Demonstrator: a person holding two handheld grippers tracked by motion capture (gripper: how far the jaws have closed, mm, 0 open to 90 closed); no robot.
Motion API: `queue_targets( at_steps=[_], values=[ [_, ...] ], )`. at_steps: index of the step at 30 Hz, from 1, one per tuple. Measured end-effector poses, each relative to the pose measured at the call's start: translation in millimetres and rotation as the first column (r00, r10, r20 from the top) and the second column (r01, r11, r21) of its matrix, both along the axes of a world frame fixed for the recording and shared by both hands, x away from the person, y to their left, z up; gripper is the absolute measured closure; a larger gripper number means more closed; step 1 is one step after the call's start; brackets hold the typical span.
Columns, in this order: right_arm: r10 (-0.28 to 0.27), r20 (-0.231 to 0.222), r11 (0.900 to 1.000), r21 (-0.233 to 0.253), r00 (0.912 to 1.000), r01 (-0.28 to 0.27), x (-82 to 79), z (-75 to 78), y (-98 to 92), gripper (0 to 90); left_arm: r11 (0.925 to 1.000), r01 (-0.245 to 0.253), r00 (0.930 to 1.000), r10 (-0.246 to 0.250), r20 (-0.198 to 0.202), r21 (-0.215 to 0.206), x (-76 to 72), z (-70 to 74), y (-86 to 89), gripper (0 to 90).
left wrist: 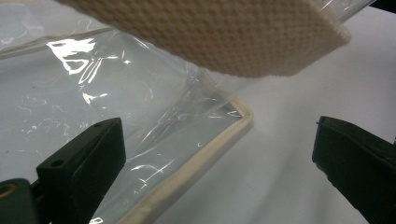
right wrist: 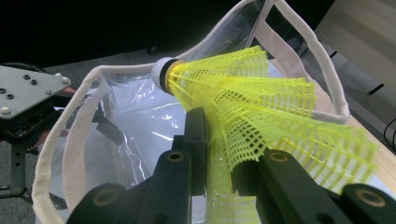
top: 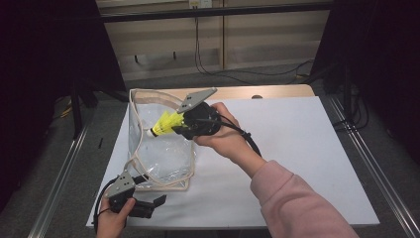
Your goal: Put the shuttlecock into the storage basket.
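A clear plastic bag (top: 161,144) with cream fabric trim stands upright on the white table top, its mouth open upward. My right gripper (top: 182,124) is shut on the skirt of a yellow shuttlecock (top: 166,124) and holds it over the bag's mouth, white cork tip pointing left and down. In the right gripper view the yellow shuttlecock (right wrist: 243,107) is pinched between the black jaws, above the bag's rim (right wrist: 84,88). My left gripper (top: 153,204) lies low at the table's front left, open, beside the bag's bottom corner (left wrist: 233,121); its jaws stand wide apart with nothing between them.
A cream strap (left wrist: 224,37) of the bag hangs close over the left gripper's camera. The white board (top: 297,148) stretches wide to the right of the bag. Dark floor, metal rails and cables (top: 247,74) lie beyond the table's edges.
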State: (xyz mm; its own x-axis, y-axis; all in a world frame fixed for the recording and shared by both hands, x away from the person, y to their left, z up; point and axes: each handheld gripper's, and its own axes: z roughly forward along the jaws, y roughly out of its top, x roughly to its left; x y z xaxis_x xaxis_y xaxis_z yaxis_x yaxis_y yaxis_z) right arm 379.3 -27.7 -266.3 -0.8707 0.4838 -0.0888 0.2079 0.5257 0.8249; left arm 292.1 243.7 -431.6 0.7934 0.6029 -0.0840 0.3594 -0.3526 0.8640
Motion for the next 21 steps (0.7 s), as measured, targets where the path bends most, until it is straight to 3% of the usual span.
queue_targets(
  at_steps=[21],
  values=[
    [0.005,-0.002,0.999,-0.033,1.0000,-0.005,0.5,-7.4,10.5,79.7,1.0000,0.007,1.0000,-0.006,0.002,-0.003,0.5,-0.2,0.5,2.6]
  ],
)
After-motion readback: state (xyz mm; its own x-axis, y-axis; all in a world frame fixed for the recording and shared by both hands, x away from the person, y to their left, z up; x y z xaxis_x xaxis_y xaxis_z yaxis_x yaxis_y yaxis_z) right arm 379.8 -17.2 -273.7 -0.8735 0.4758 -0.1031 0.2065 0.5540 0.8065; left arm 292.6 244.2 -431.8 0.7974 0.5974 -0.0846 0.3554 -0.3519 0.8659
